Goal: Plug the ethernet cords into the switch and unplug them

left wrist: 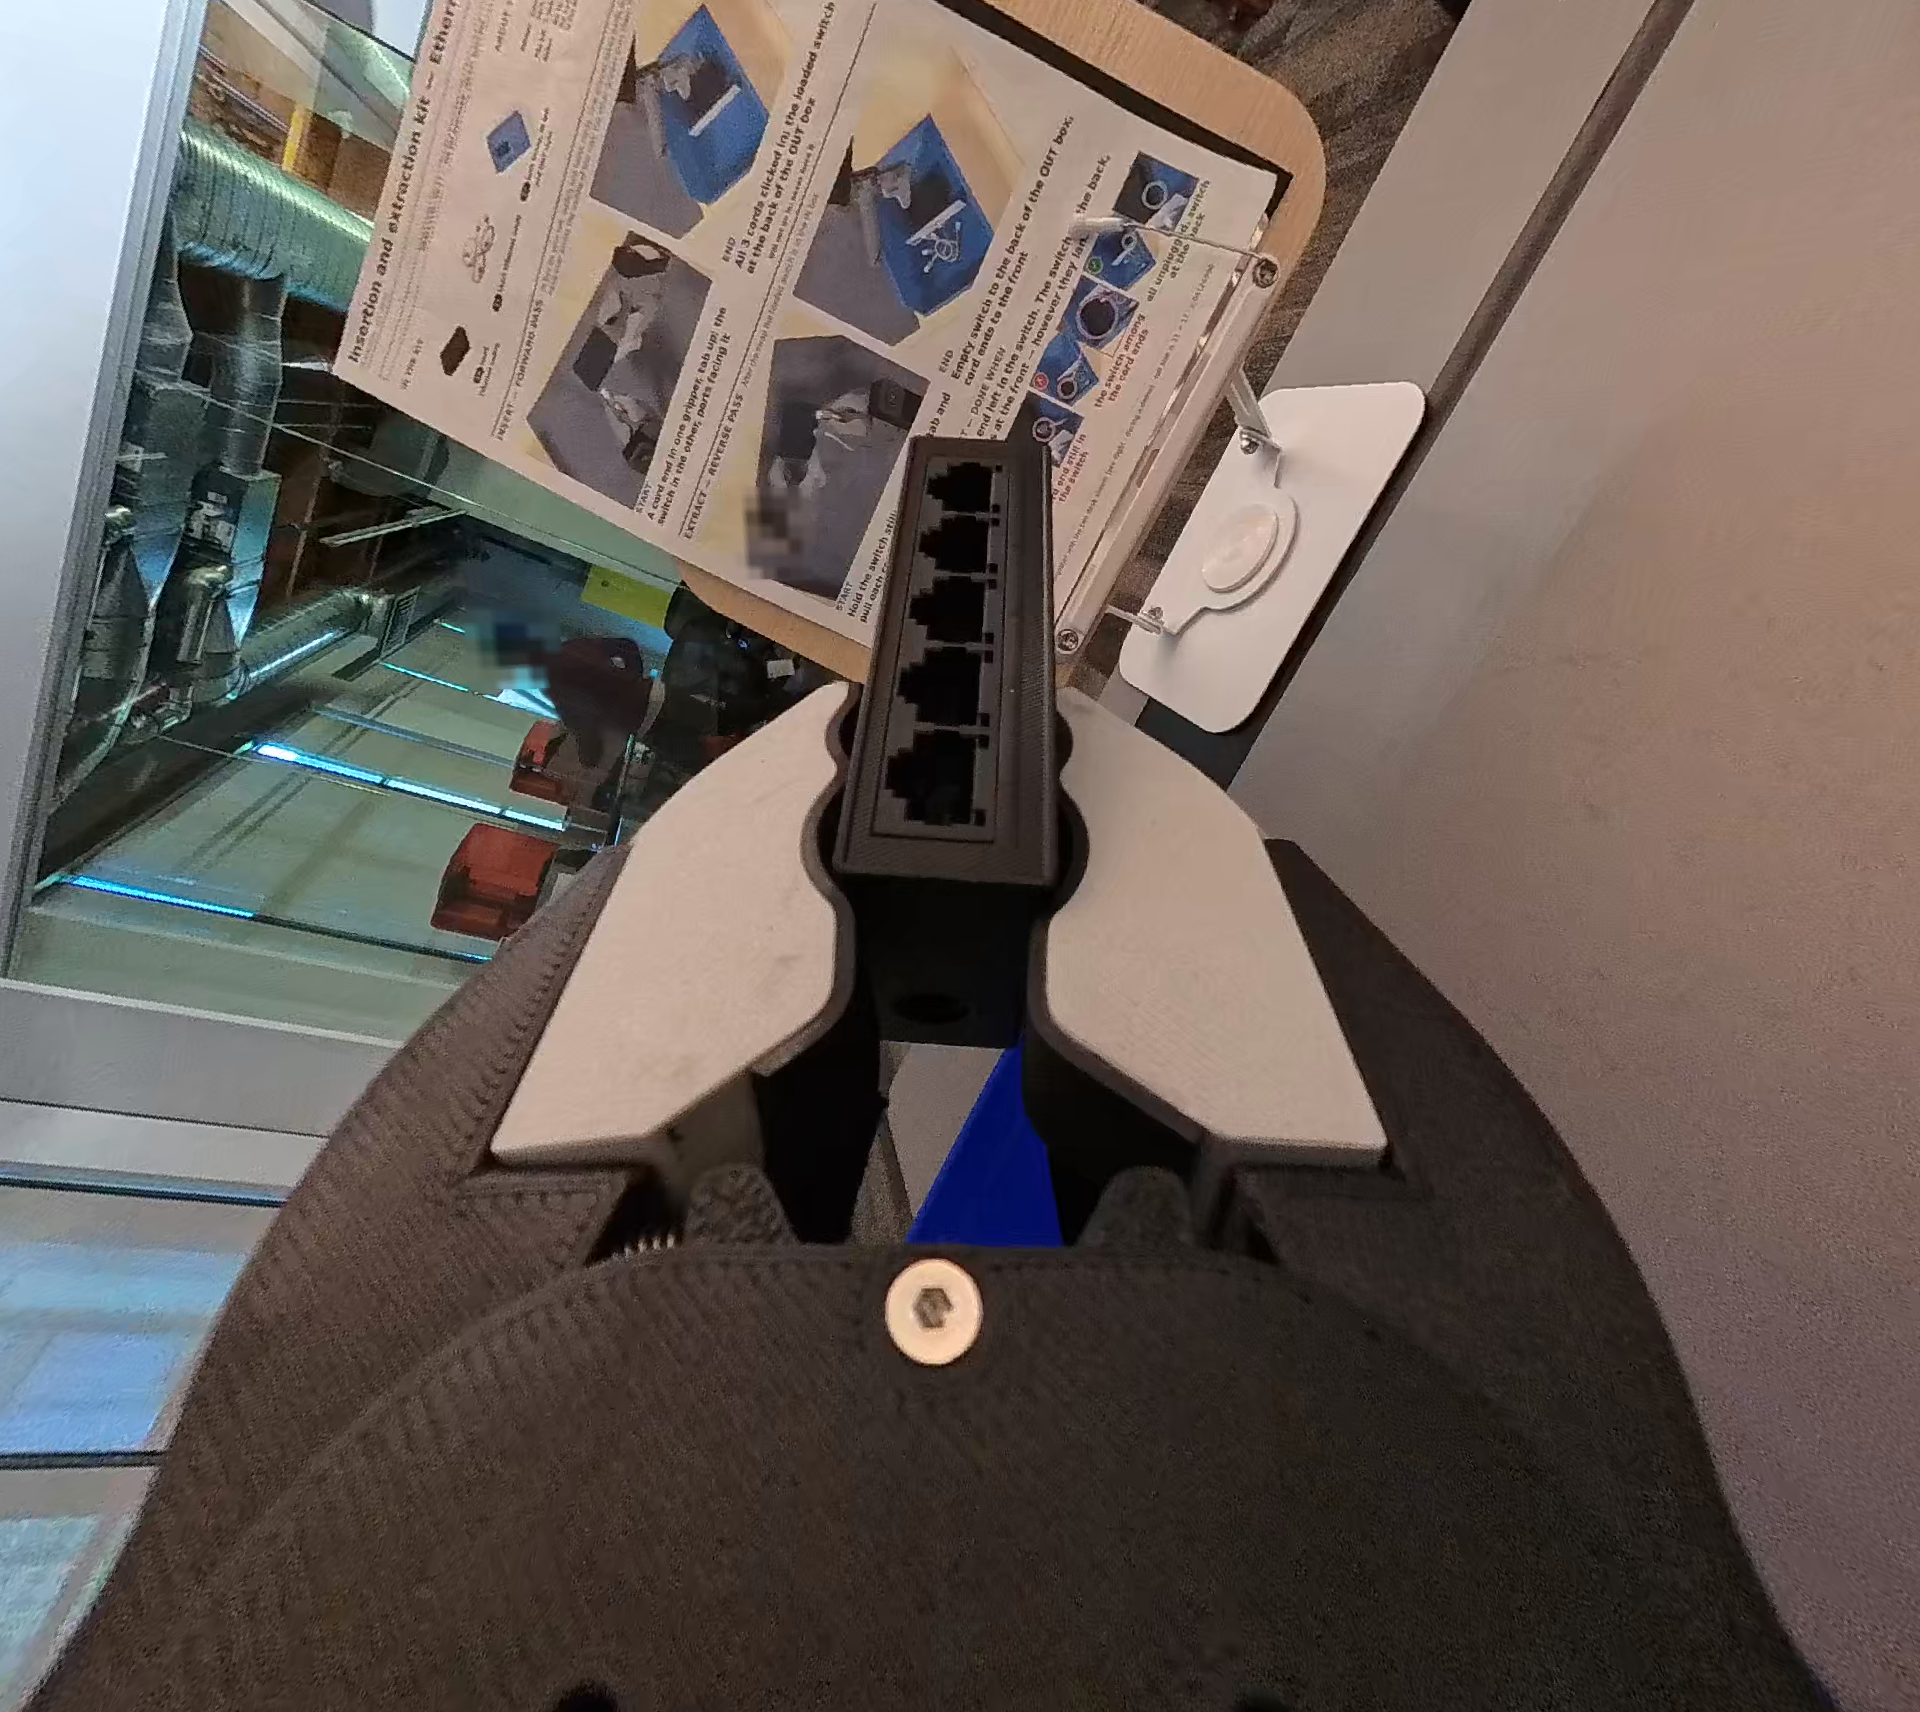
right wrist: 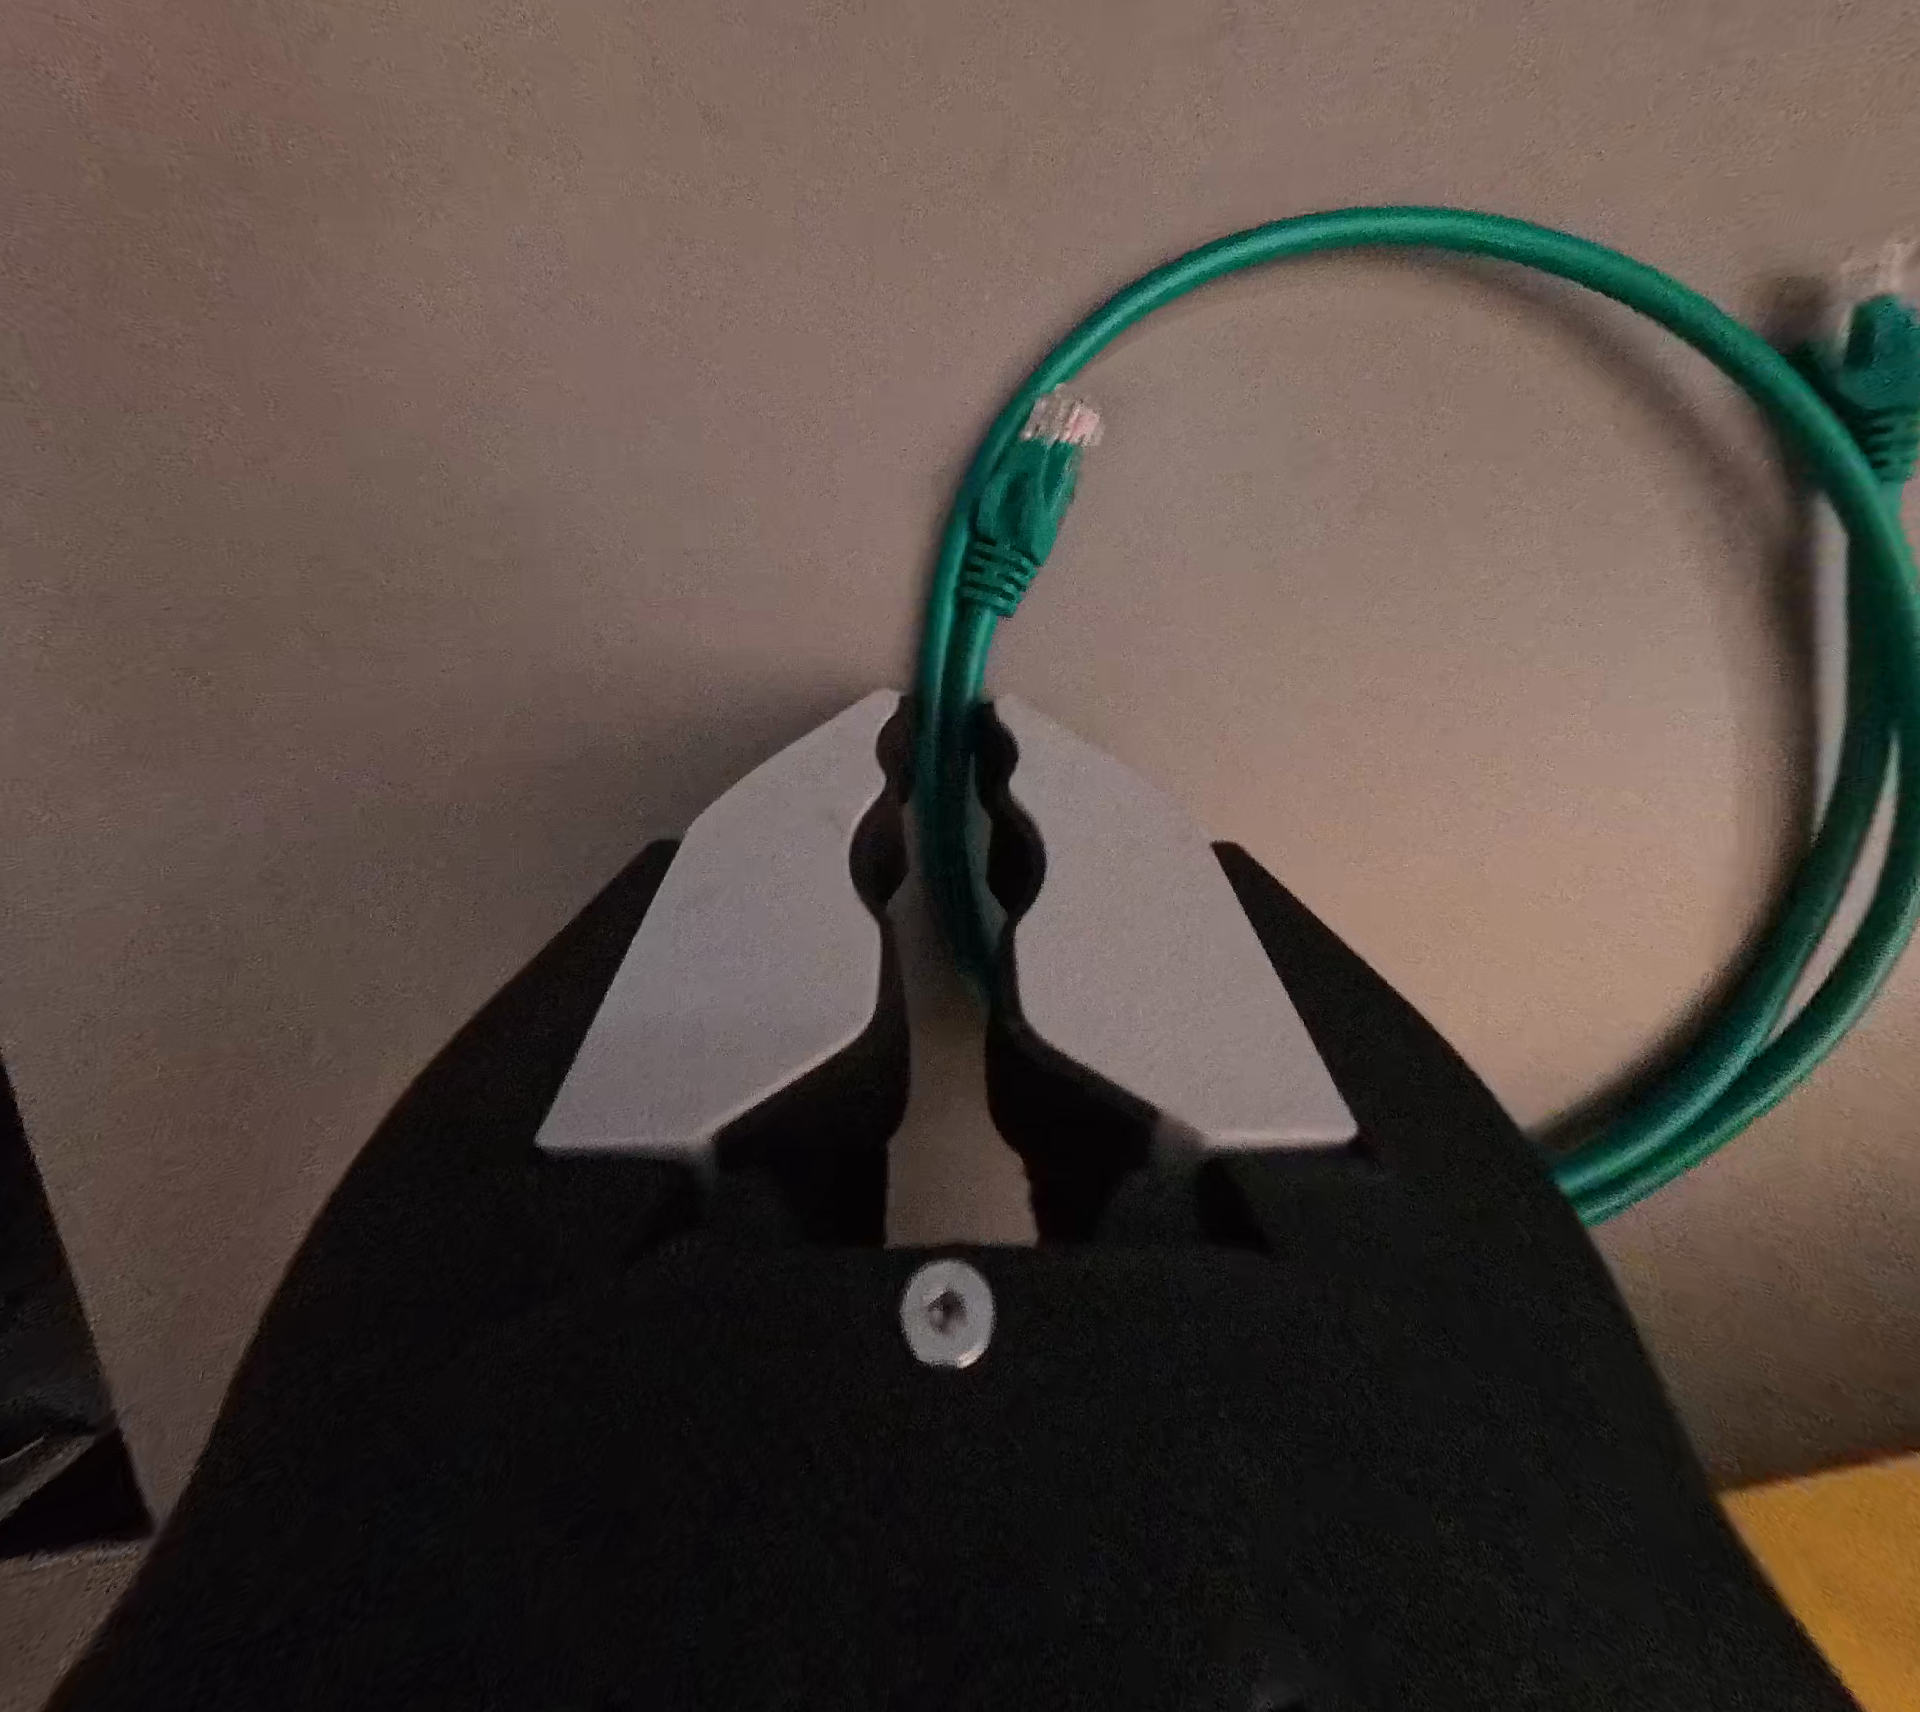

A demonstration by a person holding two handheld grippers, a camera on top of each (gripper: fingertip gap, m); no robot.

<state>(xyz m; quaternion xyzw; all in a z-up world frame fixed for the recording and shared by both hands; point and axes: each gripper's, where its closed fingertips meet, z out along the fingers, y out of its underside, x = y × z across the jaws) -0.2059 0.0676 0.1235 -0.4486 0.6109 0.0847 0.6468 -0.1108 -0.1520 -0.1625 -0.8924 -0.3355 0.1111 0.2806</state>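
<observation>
Left wrist view: the left gripper (left wrist: 951, 789) is closed on the black switch (left wrist: 956, 675), which is held lengthwise between the grey fingers (left wrist: 727, 893), clear of the bench. 5 empty ports are seen on its upturned face; no cord is plugged in. An instruction sheet (left wrist: 727, 228) on a clear stand is seen behind, past the grey bench (left wrist: 1662, 727). A blue sliver below the switch cannot be identified.

Right wrist view: the right gripper (right wrist: 945, 789) is nearly closed around the green ethernet cord (right wrist: 1403, 228), gripped on the cable a little behind the near plug (right wrist: 1023, 499). The rest of the cord lies looped on the bench, toward its right edge. Whether the cable is pinched firmly or sits loosely cannot be told.

Risks: with the grip behind the boot, the plug may droop or twist and miss a port. The latch tab's facing is blurred. The loop may drag. The far plug (right wrist: 1881, 353) is cut off at the frame edge.
</observation>
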